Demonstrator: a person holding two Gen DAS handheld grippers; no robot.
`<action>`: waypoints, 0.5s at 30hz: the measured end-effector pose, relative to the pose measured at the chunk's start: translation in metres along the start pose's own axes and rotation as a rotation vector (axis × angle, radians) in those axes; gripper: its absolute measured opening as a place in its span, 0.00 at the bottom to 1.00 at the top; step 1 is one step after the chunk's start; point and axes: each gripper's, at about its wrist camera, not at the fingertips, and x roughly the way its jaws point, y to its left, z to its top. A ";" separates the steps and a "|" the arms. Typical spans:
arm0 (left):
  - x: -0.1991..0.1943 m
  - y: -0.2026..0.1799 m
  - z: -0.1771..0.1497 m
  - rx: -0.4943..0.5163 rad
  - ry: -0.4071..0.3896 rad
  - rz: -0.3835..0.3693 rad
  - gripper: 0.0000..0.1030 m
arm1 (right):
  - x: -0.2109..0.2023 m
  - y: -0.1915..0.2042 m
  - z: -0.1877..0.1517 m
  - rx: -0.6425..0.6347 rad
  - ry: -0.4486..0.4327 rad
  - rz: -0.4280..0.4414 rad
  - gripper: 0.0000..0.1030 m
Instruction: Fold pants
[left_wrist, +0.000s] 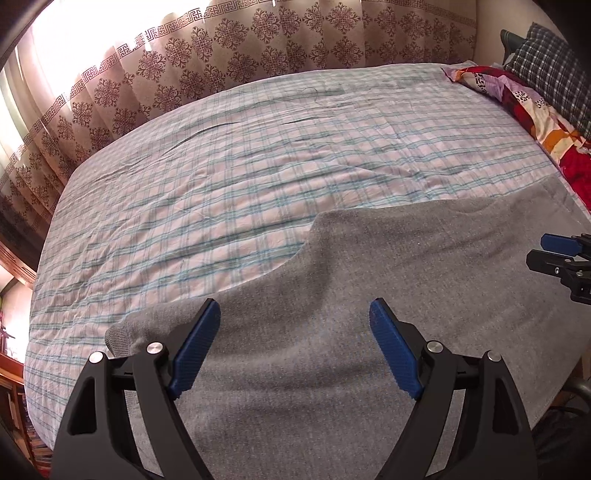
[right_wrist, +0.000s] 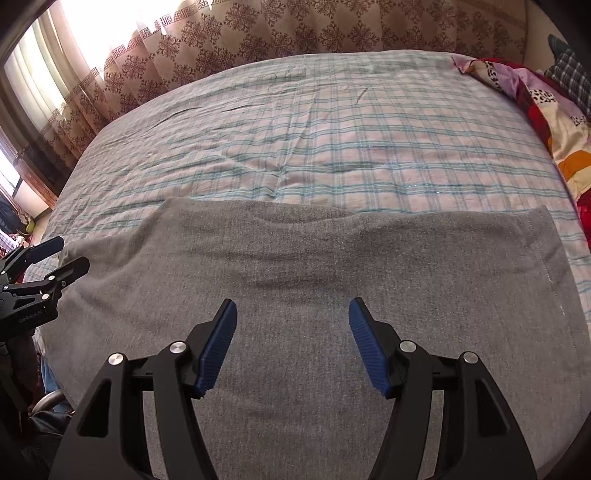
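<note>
Grey pants (left_wrist: 369, 280) lie flat along the near edge of the bed, and they fill the lower half of the right wrist view (right_wrist: 314, 258). The waistband end (left_wrist: 118, 332) is at the left and a stitched hem (right_wrist: 550, 266) at the right. My left gripper (left_wrist: 295, 314) is open and empty, just above the pants near the waist end. My right gripper (right_wrist: 293, 314) is open and empty above the middle of the pants. Each gripper also shows in the other view, the right one at the right edge (left_wrist: 561, 258) and the left one at the left edge (right_wrist: 44, 266).
The bed has a wrinkled plaid sheet (left_wrist: 258, 166). A colourful patchwork quilt (left_wrist: 524, 103) and a checked pillow (left_wrist: 554, 70) lie at the far right. Patterned curtains (left_wrist: 221, 48) hang behind the bed. Shelves (left_wrist: 14, 398) stand at the left.
</note>
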 end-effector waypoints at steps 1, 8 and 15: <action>-0.001 -0.005 0.001 0.010 -0.002 -0.004 0.82 | -0.004 -0.006 -0.001 0.012 -0.007 -0.006 0.61; -0.003 -0.044 0.016 0.085 -0.017 -0.037 0.82 | -0.040 -0.061 -0.014 0.127 -0.069 -0.075 0.61; -0.010 -0.094 0.028 0.187 -0.033 -0.061 0.82 | -0.068 -0.122 -0.035 0.235 -0.115 -0.164 0.61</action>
